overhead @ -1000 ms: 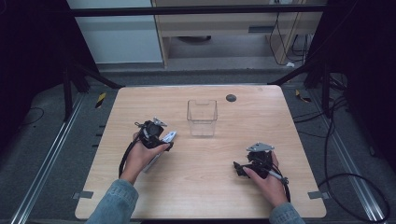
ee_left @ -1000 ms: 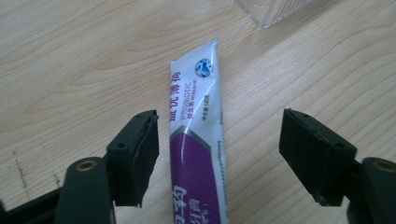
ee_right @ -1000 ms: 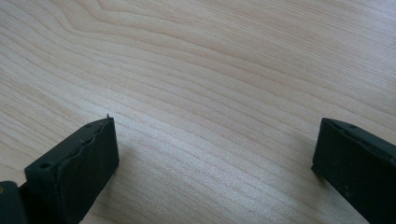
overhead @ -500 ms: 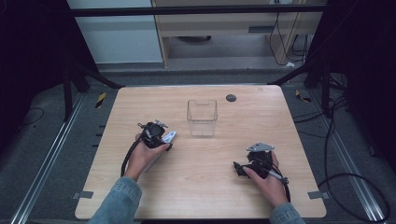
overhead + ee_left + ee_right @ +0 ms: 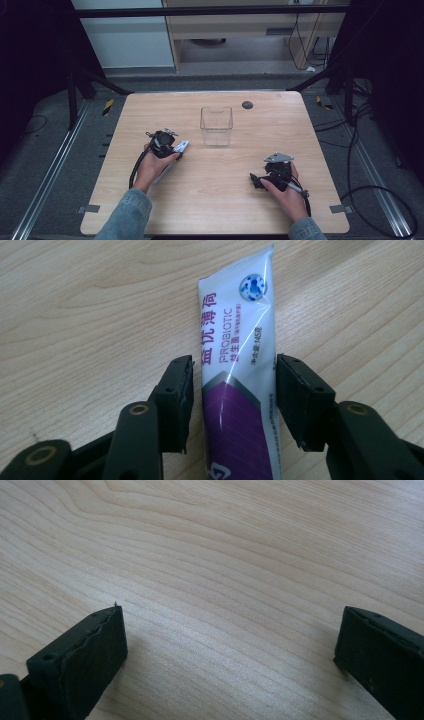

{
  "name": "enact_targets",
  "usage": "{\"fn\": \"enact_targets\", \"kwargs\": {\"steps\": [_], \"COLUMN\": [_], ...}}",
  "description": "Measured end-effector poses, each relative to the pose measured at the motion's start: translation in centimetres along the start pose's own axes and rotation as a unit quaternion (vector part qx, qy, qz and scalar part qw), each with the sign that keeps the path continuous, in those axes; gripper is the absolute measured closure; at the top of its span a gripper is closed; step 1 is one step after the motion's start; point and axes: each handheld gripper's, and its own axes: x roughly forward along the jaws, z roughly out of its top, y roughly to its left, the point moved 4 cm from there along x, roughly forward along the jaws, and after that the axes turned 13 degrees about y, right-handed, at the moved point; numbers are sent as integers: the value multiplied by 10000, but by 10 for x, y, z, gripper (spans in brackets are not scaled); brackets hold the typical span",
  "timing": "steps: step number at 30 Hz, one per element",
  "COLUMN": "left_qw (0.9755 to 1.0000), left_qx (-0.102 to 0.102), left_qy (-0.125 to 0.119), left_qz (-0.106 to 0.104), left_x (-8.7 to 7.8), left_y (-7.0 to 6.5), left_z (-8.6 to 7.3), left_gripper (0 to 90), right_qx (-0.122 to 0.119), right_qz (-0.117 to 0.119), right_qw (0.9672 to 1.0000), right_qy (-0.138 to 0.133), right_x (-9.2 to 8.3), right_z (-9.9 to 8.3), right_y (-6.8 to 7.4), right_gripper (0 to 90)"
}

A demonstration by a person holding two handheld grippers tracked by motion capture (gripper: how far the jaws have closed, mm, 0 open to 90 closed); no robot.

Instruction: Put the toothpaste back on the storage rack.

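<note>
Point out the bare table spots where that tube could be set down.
Free: the wood between the clear container and the right gripper, the near middle between both hands, and the far-left corner of the table. Crowded: around the left gripper, its fingers either side of the tube.

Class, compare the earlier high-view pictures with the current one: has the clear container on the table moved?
No. The clear container stands at the same spot near the dark round mark on the table, just in front and to its left, as before.
</note>
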Motion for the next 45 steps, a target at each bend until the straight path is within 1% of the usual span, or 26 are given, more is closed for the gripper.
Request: {"fn": "enact_targets", "kwargs": {"steps": [6,11,14,16,19,21,24,33,36,38,40,41,43,44,45], "left_qw": [10000,10000,10000,9999,9999,10000,9999,9997,9995,9993,9989,9989,9984,9985,9985], "left_qx": [-21,-53,-26,-56,-66,-47,-89,-87,-63,-25,63,96,229,199,183], "left_qy": [-9,-5,-1,-38,-71,-59,-52,181,266,329,417,436,521,511,505], "left_qz": [-37,-66,-62,-85,-66,-42,-73,-140,-129,-150,-184,-163,-73,-88,-105], "left_x": [2,3,3,3,4,4,3,1,0,-1,-2,-1,-1,-1,-1], "left_y": [-1,0,0,0,0,0,0,1,0,-1,-3,-4,-7,-7,-7], "left_z": [2,2,2,3,3,3,3,6,7,9,10,10,11,11,11], "left_gripper": [546,552,555,557,563,566,573,597,615,651,748,758,762,764,765], "right_qx": [1,23,-9,14,-9,24,22,12,16,24,24,15,16,-9,22], "right_qz": [4,16,3,13,3,13,16,9,10,13,17,12,13,-3,16], "right_qw": [10000,10000,10000,10000,10000,10000,10000,10000,10000,10000,10000,10000,10000,10000,10000], "right_qy": [-6,-1,-7,5,-6,7,-2,11,9,8,-2,2,2,1,1], "right_x": [0,0,0,0,0,0,0,0,0,0,0,0,0,0,0], "right_z": [0,0,0,0,0,0,0,0,0,0,0,0,0,0,0], "right_y": [0,0,0,0,0,0,0,0,0,0,0,0,0,0,0], "right_gripper": [5,5,5,5,5,5,5,5,5,5,5,5,5,5,5]}}
